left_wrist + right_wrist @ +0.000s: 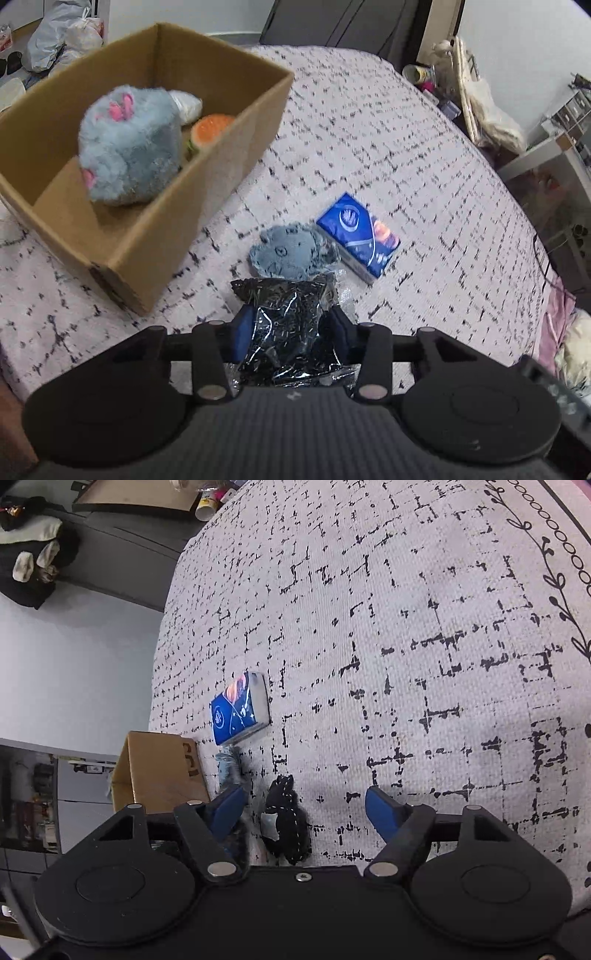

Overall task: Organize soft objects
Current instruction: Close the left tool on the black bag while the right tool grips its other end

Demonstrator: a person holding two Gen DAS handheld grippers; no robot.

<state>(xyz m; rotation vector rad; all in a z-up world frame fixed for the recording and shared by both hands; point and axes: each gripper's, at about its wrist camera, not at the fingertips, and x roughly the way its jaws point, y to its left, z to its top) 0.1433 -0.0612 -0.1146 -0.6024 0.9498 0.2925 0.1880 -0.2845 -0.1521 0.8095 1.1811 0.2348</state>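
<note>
**Bag in the left claw, box up and to its left**

Between the left gripper's (290,326) blue fingers sits a crinkly black plastic bag (286,325) — the jaws are narrowed onto it, one on each side. The cardboard box (147,229) lies to the far left of this claw, its long axis running from near-left to far-right; the open top is near, so the carry looks like a short swing up and leftward over the near rim.

The right gripper (306,805) hangs with jaws wide and nothing between them, over a small black item (286,823) on the patterned cover (406,627); it is farther from the box.

Counted: one box, holding three things — a large fluffy blue plush (129,147), an orange-topped toy (210,129), a pale wrapped item (188,105). On the cover: one small blue plush (291,251), one blue tissue pack (360,236) touching it.
</note>
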